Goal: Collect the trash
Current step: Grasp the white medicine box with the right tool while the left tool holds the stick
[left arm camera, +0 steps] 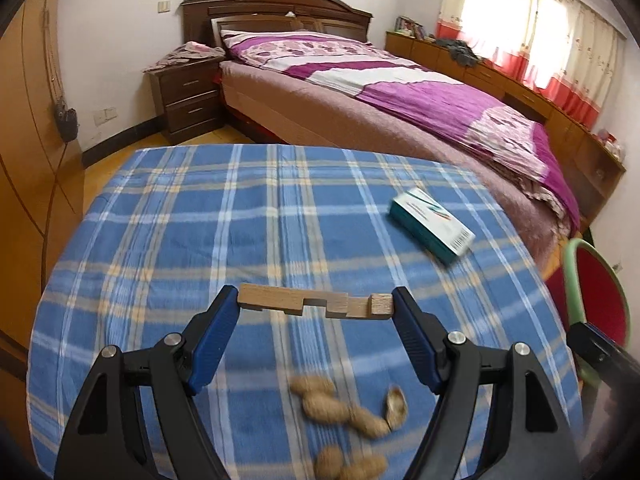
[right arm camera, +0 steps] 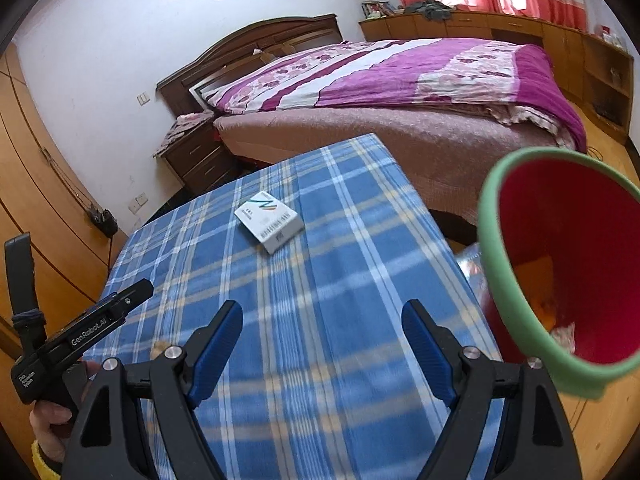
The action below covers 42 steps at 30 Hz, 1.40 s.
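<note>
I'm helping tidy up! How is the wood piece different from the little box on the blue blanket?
The wood piece is plain brown with notches cut in it; the box is white and teal with printing. The wood piece is clamped between the left gripper fingers above the checked cloth; the box lies flat on the cloth, untouched. Both have straight edges.

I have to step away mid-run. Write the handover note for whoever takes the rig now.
Left gripper: shut on the notched wooden piece, held clear above the checked cloth.
Right gripper: open, empty, above the cloth.
Peanuts lie loose under the left gripper; small box lies further back.
Red bin stands off the table's right edge, some scraps inside.
Left: bin the wood, then the peanuts and box.
</note>
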Tool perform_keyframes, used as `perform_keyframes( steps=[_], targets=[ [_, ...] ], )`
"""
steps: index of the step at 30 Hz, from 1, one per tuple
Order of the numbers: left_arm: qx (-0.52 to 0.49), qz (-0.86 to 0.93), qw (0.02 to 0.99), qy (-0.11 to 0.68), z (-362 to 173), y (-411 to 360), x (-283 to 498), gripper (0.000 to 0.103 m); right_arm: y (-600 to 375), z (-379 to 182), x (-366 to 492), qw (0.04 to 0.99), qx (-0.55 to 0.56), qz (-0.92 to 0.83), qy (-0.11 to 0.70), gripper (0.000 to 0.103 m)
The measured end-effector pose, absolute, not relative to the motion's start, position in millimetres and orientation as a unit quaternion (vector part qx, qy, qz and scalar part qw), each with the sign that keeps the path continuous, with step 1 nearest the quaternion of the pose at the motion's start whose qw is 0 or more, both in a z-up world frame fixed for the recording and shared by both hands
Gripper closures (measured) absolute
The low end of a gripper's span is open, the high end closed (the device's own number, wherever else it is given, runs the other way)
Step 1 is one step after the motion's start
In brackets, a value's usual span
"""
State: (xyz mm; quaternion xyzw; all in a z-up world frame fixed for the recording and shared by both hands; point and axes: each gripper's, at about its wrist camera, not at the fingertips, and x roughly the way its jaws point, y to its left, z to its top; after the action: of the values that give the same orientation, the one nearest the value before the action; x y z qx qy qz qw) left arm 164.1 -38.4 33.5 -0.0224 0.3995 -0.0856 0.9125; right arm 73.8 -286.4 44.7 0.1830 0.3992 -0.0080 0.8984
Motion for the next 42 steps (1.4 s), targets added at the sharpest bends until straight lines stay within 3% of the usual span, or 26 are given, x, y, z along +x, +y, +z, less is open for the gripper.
perform_keyframes(
  steps=[11,32,37,42],
  targets=[
    [-0.043,-0.014,0.916,0.399,6.7,-27.7,217.0,0.026,-262.6,22.8,150.3,0.894,0.135,0.01,0.427,0.013],
    [-0.069,-0.022,0.903,0.423,-12.9,-24.5,229.0,0.026,-224.8,-12.0,225.6,0.887,0.015,0.051,0.459,0.013],
    [-0.063,-0.028,0.904,0.421,-12.2,-29.3,225.9,0.026,-221.9,-10.1,223.1,0.891,-0.001,0.029,0.454,0.042],
    [-0.061,-0.031,0.906,0.419,-11.0,-32.1,223.5,0.026,-222.0,-9.4,216.3,0.89,0.003,0.026,0.455,0.042]
  ],
)
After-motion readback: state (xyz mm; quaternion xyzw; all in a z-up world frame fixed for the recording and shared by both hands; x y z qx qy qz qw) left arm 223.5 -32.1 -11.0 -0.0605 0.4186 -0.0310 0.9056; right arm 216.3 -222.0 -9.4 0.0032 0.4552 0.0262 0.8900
